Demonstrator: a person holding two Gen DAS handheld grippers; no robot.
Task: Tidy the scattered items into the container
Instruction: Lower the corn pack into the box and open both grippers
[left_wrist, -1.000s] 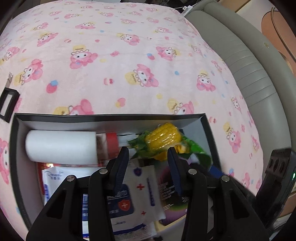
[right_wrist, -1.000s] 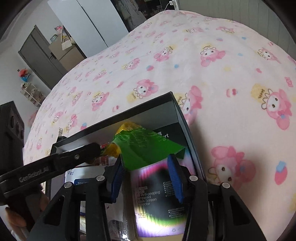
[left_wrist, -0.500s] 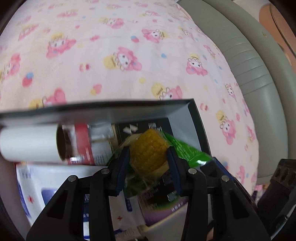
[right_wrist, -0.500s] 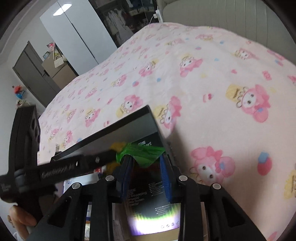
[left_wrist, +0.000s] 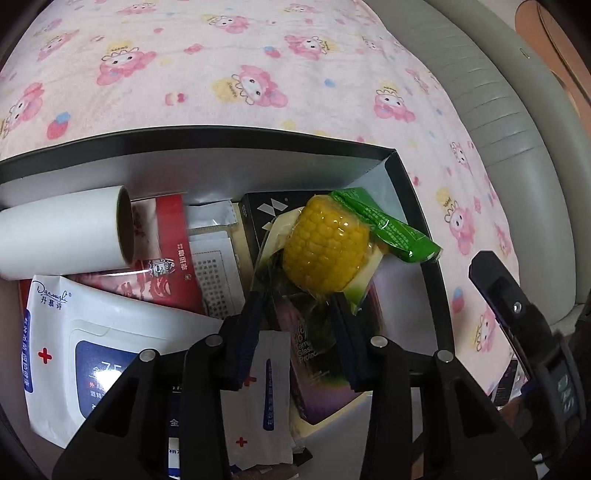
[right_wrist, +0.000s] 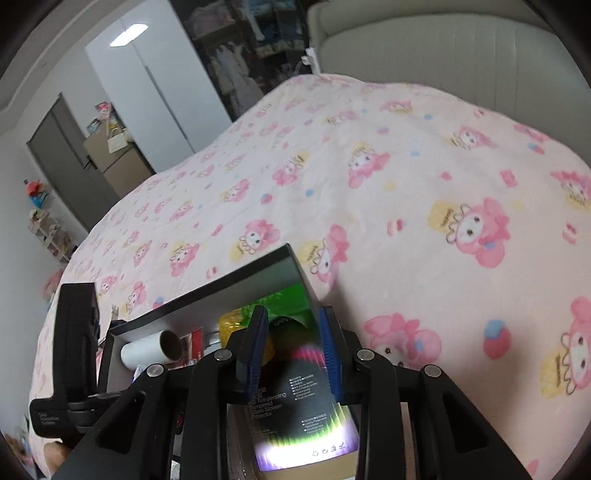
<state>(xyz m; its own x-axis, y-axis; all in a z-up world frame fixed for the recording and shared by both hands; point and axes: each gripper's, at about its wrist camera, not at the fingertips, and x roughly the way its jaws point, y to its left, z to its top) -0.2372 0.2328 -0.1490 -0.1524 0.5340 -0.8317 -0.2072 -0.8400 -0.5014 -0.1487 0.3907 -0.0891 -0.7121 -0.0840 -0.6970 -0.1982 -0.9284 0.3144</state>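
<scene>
Left wrist view: the left gripper (left_wrist: 297, 314) is closing its blue-padded jaws around the clear tail of a vacuum-packed yellow corn cob with a green wrapper end (left_wrist: 325, 245), which lies inside the black, white-lined cardboard box (left_wrist: 397, 166) on the pink cartoon-print blanket (left_wrist: 258, 55). Beside it sit a white paper roll (left_wrist: 62, 230) and a white wet-wipes pack (left_wrist: 74, 339). Right wrist view: the right gripper (right_wrist: 291, 341) hangs over a dark screen-protector box (right_wrist: 295, 402), jaws apart, pinching nothing.
</scene>
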